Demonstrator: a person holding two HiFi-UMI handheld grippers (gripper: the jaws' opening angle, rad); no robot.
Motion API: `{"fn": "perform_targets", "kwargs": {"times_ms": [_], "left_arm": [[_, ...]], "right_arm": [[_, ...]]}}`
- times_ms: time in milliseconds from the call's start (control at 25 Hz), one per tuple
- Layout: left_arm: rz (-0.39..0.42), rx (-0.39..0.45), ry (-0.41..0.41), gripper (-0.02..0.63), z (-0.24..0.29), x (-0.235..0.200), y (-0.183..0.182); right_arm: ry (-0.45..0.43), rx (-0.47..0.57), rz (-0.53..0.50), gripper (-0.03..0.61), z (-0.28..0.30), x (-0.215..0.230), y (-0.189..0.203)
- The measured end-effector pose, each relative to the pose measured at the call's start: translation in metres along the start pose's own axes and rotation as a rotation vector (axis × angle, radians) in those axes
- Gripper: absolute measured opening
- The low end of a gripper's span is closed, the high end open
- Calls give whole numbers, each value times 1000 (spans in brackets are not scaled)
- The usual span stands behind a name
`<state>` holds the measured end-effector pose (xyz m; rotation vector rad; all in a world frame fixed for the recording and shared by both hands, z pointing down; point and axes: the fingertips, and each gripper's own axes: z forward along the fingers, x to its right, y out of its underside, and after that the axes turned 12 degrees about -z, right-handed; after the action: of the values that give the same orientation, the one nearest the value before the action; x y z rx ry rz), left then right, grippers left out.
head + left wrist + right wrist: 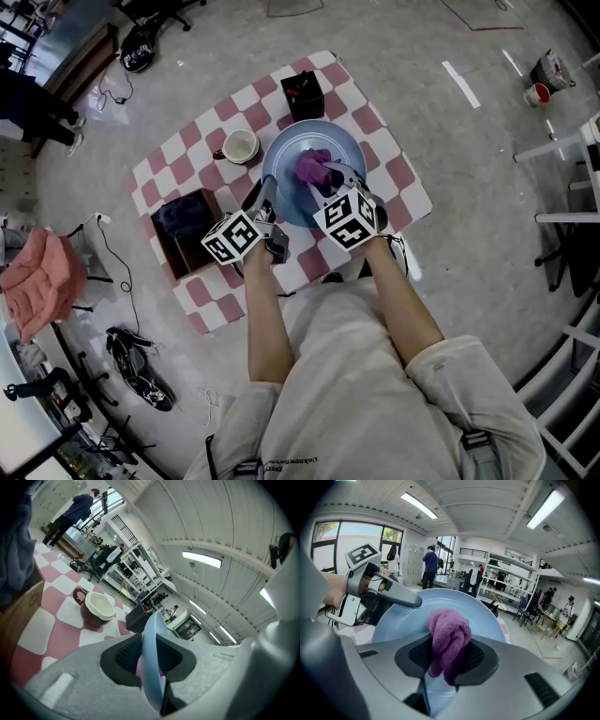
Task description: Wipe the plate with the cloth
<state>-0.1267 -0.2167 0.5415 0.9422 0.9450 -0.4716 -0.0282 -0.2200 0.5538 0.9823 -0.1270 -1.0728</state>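
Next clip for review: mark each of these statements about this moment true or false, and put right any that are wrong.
1. The left gripper is shut on the rim of the blue plate. True.
2. The right gripper is empty. False: it is shut on the purple cloth.
3. The mug stands on the plate. False: it stands beside the plate, on the checked cover.
4. A black box stands on the checked cover beyond the plate. True.
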Motion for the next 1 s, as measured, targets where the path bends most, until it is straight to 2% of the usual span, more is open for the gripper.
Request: {"fn": "perform_targets", "kwargs": {"times_ms": [520,720,1000], "left_arm": [[-27,-28,-63,61,-3,-27,9],[-89,-56,-130,61,-7,-55,30],[-135,-108,-210,63,-10,-79,48]], "right_arm": [[114,-138,64,135,0,32,46],[122,-88,140,135,-7,37,40],[119,-71,150,135,-9,28,37]]}}
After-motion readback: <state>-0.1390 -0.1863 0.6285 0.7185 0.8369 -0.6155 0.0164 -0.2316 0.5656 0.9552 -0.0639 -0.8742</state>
